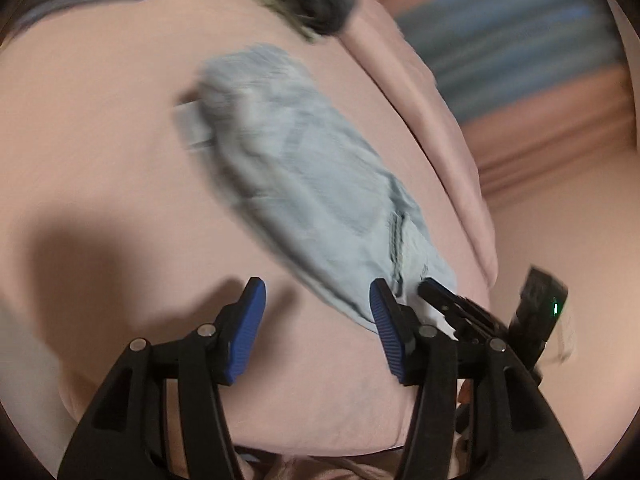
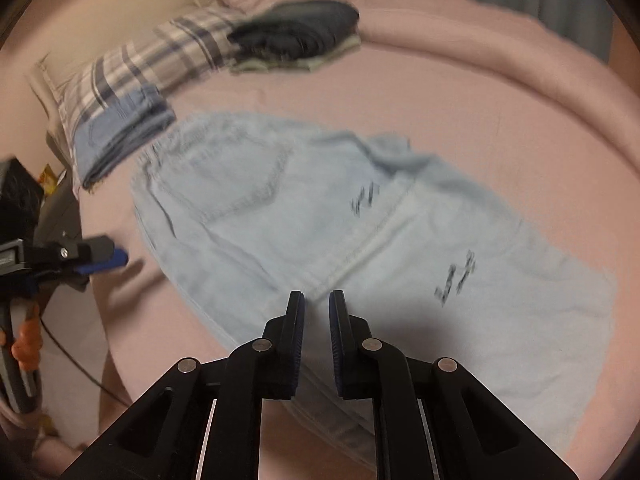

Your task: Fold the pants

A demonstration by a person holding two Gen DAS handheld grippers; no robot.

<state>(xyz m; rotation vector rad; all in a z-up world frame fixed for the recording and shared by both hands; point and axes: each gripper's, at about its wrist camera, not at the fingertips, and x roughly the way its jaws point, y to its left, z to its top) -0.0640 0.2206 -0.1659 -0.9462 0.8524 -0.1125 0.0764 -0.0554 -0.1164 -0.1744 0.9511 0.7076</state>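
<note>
In the left wrist view, the left gripper (image 1: 316, 316) stands about half open with nothing between its blue pads, over the pink bedsheet (image 1: 100, 140); the folded light-blue denim pants (image 1: 312, 184) lie blurred across the frame's centre. In the right wrist view, the right gripper (image 2: 316, 308) is nearly closed and grips nothing, its tips low in the frame over the same pants (image 2: 360, 240) spread across the middle, and a stack of dark folded clothes (image 2: 296, 32) sits at upper centre.

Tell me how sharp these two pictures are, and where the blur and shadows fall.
Left wrist view: heavy motion smear across the light blue pants and the background, while the left claw stays crisp, with a dark shadow on the pink sheet. Right wrist view: milder blur, the right claw sharp, its shadow falling on the pants. Both show fisheye bending.
</note>
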